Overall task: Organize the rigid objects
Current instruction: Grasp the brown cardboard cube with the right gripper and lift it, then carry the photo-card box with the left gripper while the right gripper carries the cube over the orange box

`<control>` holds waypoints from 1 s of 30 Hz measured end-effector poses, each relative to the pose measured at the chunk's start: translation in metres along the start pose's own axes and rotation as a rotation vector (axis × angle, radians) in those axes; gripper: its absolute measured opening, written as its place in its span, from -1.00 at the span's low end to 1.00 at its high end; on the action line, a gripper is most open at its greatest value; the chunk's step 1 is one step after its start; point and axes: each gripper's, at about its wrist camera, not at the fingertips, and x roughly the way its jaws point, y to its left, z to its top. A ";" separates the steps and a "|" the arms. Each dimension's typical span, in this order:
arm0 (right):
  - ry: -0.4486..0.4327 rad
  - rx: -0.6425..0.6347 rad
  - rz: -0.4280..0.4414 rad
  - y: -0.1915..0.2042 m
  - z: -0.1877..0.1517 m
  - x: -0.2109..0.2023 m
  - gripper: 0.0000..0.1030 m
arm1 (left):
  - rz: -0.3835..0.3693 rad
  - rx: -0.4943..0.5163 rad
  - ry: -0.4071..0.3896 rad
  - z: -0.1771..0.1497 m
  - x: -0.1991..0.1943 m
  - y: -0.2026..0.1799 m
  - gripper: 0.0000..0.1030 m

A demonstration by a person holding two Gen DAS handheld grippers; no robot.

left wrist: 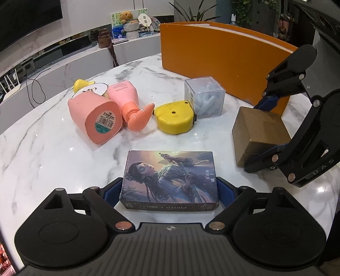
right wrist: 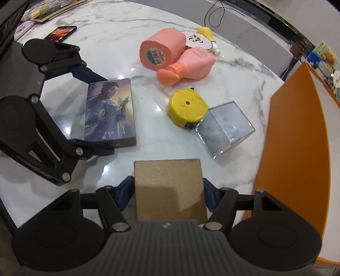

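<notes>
Gripping two boxes at once: our left gripper (left wrist: pixel 170 192) clamps the photo-card box (left wrist: pixel 170 180) near the table's (left wrist: pixel 53 148) front edge, right gripper (right wrist: pixel 169 191) clamps the brown box (right wrist: pixel 169 191), likely bound for the orange bin (left wrist: pixel 212 53) w/ bottles, tape waiting.

On the table: two pink bottles (left wrist: pixel 96 118), one yellow tape measure (left wrist: pixel 174 118), one clear cube (left wrist: pixel 205 97), one brown box (left wrist: pixel 258 135), one card box (left wrist: pixel 170 180).

We take this for a home living room: a white marble table (left wrist: pixel 53 135), a low media console (left wrist: pixel 63 45) under a dark screen (left wrist: pixel 29 12), plush toys (left wrist: pixel 127 16) and houseplants (left wrist: pixel 191 10).
</notes>
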 end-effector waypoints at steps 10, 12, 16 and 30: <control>0.001 0.016 0.009 -0.003 0.002 -0.004 0.16 | 0.005 -0.016 -0.046 0.000 -0.010 0.000 0.99; -0.006 0.029 0.012 -0.005 0.003 -0.007 0.14 | 0.009 -0.017 -0.048 0.000 -0.012 -0.001 0.99; -0.005 0.034 0.013 -0.006 0.002 -0.009 0.13 | 0.013 -0.020 -0.054 -0.001 -0.015 -0.001 0.99; -0.121 0.071 0.001 -0.014 0.035 -0.035 0.13 | 0.048 -0.066 -0.091 0.009 -0.047 -0.004 0.99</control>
